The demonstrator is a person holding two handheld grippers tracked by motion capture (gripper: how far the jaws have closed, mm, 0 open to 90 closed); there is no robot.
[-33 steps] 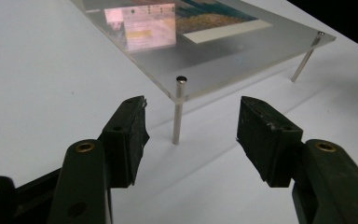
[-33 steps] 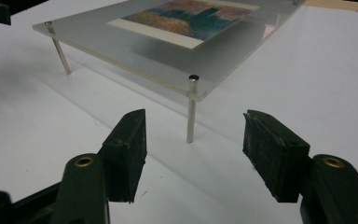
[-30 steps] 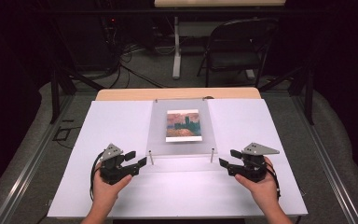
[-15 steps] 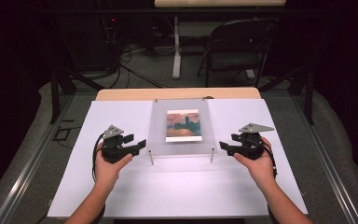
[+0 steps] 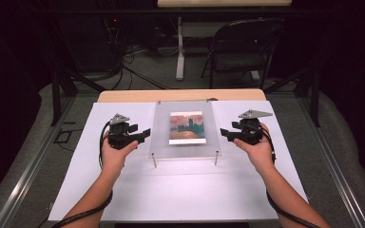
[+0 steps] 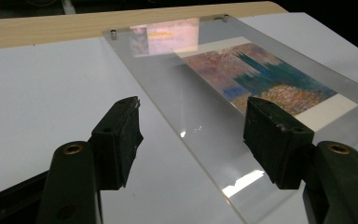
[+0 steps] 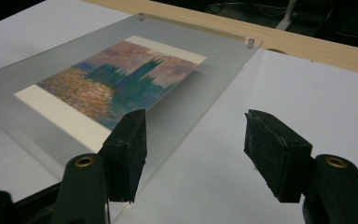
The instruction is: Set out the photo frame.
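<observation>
On the white desk [image 5: 123, 190], my left tongs [image 5: 145, 135] and right tongs [image 5: 224, 133] are both wide open and hold nothing, one by each side edge of the clear frame [image 5: 159, 137] with its picture [image 5: 186, 127], so grabbing and lifting it is not done yet.

A folding chair [image 5: 247, 45] stood on the floor beyond the table [image 5: 180, 95], with cables [image 5: 133, 71] left of it.
</observation>
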